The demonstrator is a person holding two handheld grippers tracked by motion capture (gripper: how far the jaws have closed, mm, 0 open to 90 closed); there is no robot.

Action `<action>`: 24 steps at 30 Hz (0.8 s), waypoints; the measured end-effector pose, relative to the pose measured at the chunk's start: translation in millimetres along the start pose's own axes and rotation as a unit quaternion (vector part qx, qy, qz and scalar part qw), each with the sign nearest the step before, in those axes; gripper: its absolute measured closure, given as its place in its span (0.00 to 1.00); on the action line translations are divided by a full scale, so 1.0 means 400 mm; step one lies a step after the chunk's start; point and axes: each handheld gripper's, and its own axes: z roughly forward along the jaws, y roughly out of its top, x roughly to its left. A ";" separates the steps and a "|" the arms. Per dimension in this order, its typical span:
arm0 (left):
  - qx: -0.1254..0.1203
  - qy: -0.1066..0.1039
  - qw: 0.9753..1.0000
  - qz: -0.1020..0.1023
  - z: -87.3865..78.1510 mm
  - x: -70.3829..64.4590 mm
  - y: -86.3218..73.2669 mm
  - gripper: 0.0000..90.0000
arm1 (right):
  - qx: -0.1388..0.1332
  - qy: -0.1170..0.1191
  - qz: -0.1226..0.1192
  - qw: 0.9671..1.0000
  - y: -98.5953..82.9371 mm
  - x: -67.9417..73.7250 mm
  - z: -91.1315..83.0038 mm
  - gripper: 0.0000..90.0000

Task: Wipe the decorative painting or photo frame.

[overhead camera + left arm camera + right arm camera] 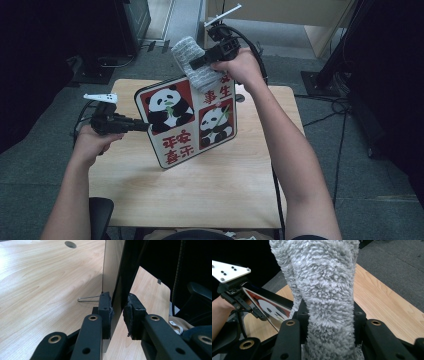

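Note:
A framed panda picture (185, 120), red and white with black characters, stands tilted on the wooden table (200, 195). My left gripper (145, 126) is shut on its left edge; in the left gripper view the pads (105, 307) clamp the frame's thin edge (117, 277), with a wire stand (86, 299) behind it. My right gripper (194, 64) is shut on a fluffy grey cloth (190, 52) that rests against the picture's upper right corner. The right gripper view has the cloth (324, 290) rising between the jaws, with the picture (272, 307) and left gripper (259, 315) beyond.
A round cable hole (240, 98) sits in the table behind the picture. A black chair (100, 212) is at the near left edge. Black stands and cables (330, 75) lie on the grey floor around the table. A pale wooden cabinet (320, 30) is at the back right.

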 end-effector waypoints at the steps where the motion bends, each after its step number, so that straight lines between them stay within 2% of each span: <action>1: -0.001 -0.001 1.000 -0.001 0.000 0.001 0.000 0.85 | 0.000 -0.004 0.003 1.000 0.000 -0.006 -0.004 0.71; 7: -0.001 -0.002 1.000 0.001 0.000 0.001 -0.001 0.85 | -0.005 -0.001 0.018 1.000 -0.005 -0.027 -0.015 0.71; 21: -0.002 -0.001 1.000 0.004 0.000 0.002 -0.002 0.85 | -0.012 -0.030 0.024 0.999 -0.018 -0.062 -0.047 0.71; 24: -0.001 -0.001 1.000 0.008 -0.001 0.002 -0.003 0.86 | -0.015 -0.030 0.024 0.999 -0.022 -0.068 -0.052 0.71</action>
